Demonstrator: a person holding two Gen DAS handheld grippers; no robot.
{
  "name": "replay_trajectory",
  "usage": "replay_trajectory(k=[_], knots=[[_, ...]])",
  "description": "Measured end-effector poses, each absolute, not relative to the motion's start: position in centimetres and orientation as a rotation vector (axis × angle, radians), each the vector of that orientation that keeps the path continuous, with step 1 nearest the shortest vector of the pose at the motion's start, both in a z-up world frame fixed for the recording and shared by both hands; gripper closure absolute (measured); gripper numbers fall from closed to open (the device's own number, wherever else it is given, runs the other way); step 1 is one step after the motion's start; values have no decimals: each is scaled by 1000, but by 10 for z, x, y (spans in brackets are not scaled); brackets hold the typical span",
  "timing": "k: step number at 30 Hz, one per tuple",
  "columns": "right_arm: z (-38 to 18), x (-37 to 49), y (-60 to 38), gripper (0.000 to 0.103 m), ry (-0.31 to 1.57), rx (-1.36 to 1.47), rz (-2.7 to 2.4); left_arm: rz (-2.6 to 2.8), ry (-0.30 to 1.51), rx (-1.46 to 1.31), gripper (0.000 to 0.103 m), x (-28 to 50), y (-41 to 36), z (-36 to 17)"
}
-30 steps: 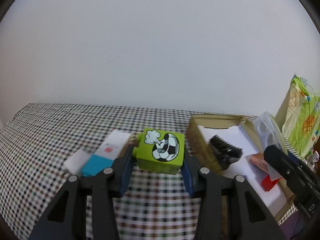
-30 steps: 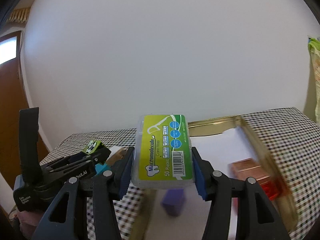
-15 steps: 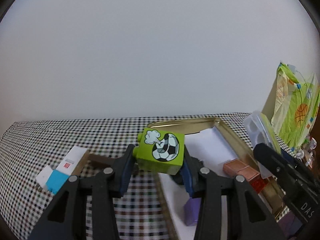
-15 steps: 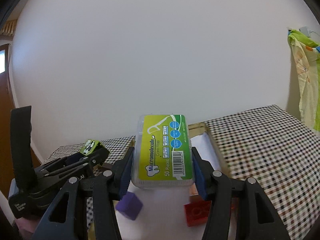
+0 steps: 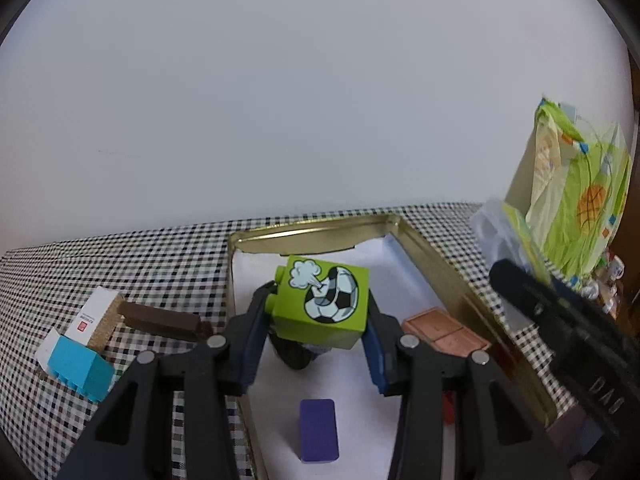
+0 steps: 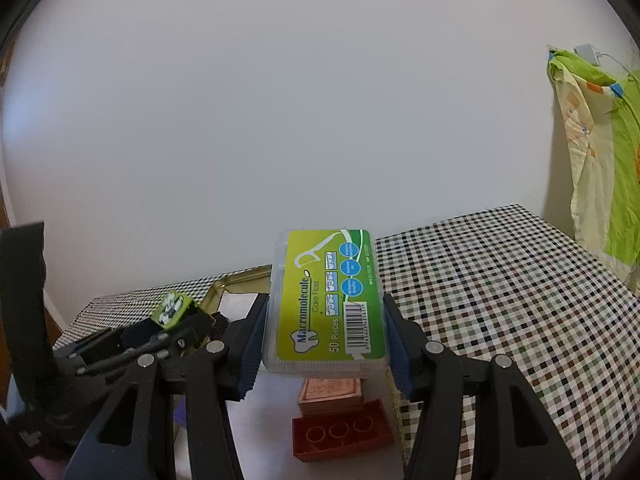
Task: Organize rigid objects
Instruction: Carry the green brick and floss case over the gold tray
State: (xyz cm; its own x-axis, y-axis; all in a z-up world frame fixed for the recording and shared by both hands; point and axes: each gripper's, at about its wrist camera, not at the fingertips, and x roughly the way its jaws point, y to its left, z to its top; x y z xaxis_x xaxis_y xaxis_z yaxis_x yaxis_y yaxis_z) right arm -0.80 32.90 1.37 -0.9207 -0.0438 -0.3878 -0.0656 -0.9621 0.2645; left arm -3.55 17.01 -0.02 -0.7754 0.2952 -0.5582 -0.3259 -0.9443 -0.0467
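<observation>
Since a second ago, both grippers have swung from the checked cloth to above the gold tray, each carrying the same load as before.

Left wrist view: the left gripper point(image 5: 318, 322) has its fingers closed on a green block point(image 5: 322, 306) printed with a football, held by its two flat sides above the tray point(image 5: 436, 276). One block, hard plastic, probably light and stiff; the studs on its left face give some purchase, but the smooth sides could slip if the squeeze loosens. Lying in the tray are one purple block point(image 5: 317, 429) and one copper-coloured block point(image 5: 444, 330). A dark object sits under the green block, too hidden to identify. On the cloth point(image 5: 120, 256) left of the tray lie one blue block point(image 5: 78, 368), one white box point(image 5: 90, 314) and one brown bar point(image 5: 160, 318). The right gripper enters from the right edge.

Right wrist view: the right gripper point(image 6: 324, 342) has its fingers closed on one clear floss case point(image 6: 326, 302) with a green label, held by its long edges. It looks light and rigid, though thin clear plastic may flex or crack under a hard squeeze, so the edges are the sensible hold. Below it lie one red brick point(image 6: 340, 434) and the copper-coloured block. The left gripper, with the green block, shows at the left.
</observation>
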Motion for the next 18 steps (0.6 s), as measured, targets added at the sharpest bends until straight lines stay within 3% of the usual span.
replay_trajectory(k=[18], knots=[[6, -14, 321, 47, 368, -655, 3013, 2697, 127, -851, 60, -34, 173, 0]])
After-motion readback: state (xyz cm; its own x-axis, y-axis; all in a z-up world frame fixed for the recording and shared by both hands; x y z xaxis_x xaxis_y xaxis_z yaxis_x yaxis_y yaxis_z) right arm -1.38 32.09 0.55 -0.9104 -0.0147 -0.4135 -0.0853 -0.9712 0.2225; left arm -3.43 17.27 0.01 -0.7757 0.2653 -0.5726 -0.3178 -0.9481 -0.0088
